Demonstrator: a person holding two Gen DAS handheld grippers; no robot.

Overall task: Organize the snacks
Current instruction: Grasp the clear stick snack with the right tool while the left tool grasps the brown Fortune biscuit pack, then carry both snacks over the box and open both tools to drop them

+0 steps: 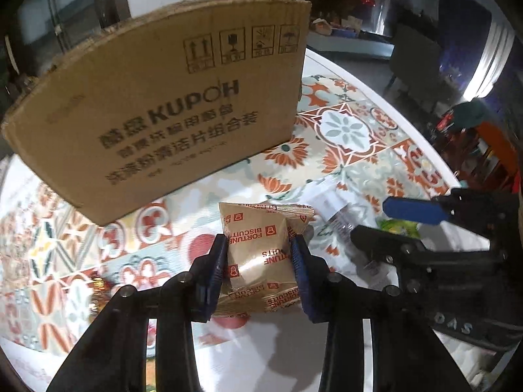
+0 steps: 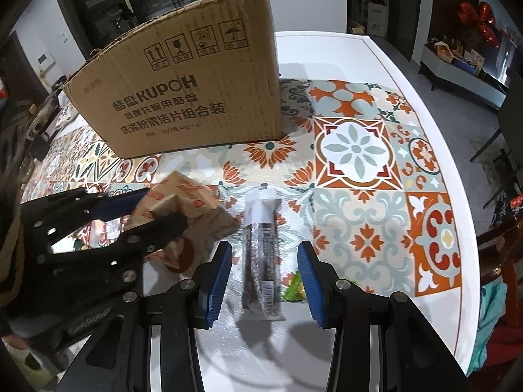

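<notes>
My left gripper (image 1: 258,245) is shut on a tan "Fortune Biscuits" packet (image 1: 261,254) and holds it just above the table, in front of the brown cardboard box (image 1: 157,111). The packet also shows in the right wrist view (image 2: 183,196), held by the left gripper (image 2: 157,209). My right gripper (image 2: 264,258) is open, its blue pads on either side of a long dark snack stick with a white end (image 2: 261,251) lying on the table. A green-yellow wrapper (image 2: 294,287) lies by the right pad. The right gripper shows in the left wrist view (image 1: 385,215).
The table (image 2: 359,150) has a patterned orange and teal cloth with a white rim. The cardboard box (image 2: 183,88) stands at the back left. Another shiny wrapper (image 1: 98,290) lies at the left. Chairs and furniture stand beyond the table's right edge.
</notes>
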